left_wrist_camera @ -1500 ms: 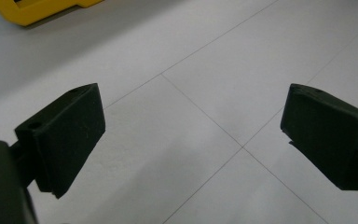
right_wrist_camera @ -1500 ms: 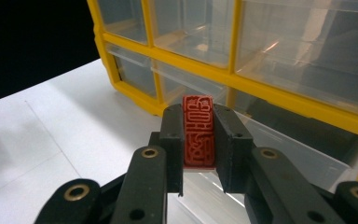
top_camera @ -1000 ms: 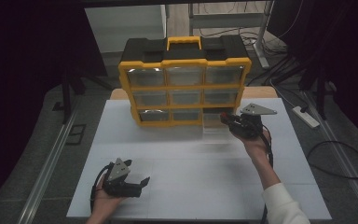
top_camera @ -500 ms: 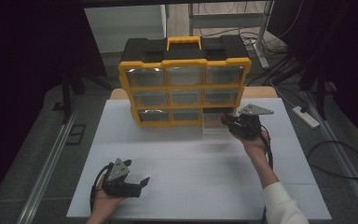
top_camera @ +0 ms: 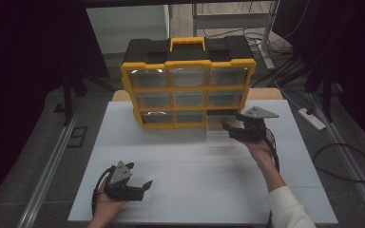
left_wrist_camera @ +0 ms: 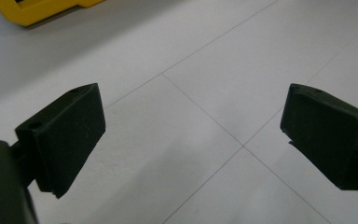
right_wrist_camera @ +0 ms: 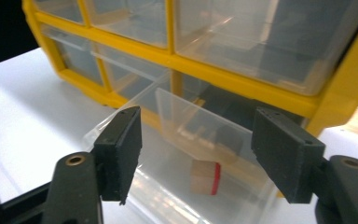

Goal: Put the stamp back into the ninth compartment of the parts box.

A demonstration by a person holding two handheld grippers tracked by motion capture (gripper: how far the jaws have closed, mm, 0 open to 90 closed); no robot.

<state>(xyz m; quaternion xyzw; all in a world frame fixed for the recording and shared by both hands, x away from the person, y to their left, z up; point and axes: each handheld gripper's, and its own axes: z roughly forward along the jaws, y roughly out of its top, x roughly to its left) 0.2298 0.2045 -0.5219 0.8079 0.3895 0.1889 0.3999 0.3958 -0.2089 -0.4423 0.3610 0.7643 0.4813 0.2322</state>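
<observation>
Right hand-held gripper: matte black jaws just opened, apart.
Clear plastic drawer: pulled out, between and beyond the jaws.
Wooden block: cube, red face, inside.
Left hand-held gripper: apart over smooth white table.

High view: fixed above the person's side, facing forward and down, far enough to take in the whole white counter and the yellow drawer cabinet. Left gripper view: close above the bare counter, with a cabinet corner at its top edge. Right gripper view: very near the cabinet front and the pulled-out clear drawer, which the high view shares.
</observation>
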